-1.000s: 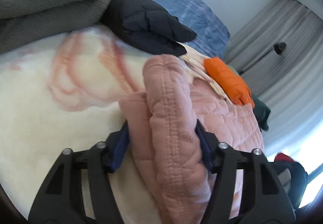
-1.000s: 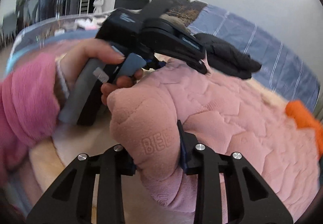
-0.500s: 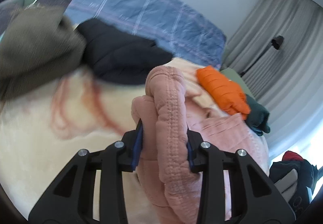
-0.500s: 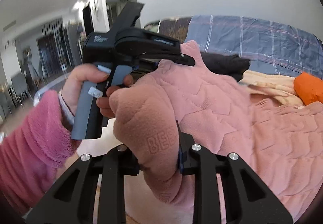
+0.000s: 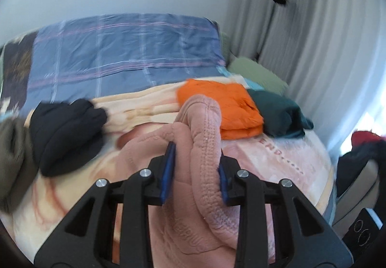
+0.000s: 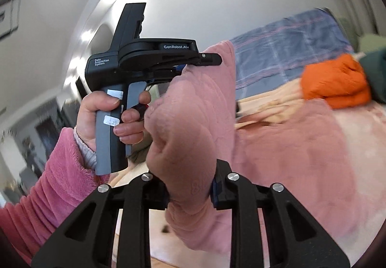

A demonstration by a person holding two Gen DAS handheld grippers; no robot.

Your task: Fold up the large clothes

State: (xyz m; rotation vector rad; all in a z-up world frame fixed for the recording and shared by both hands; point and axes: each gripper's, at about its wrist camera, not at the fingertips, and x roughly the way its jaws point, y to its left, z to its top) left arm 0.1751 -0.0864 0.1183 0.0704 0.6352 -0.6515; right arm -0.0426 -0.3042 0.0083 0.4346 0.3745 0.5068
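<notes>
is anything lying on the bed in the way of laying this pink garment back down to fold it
Nothing visible blocks it. Both grippers, left and right, grip the pink garment; the orange pile and black garment lie off to the sides.

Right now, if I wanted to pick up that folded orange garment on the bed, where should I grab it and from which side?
Probably grip the orange garment at its rounded folded edge, coming in from the near side: the layers are stacked there, so one pinch should catch them all.
</notes>
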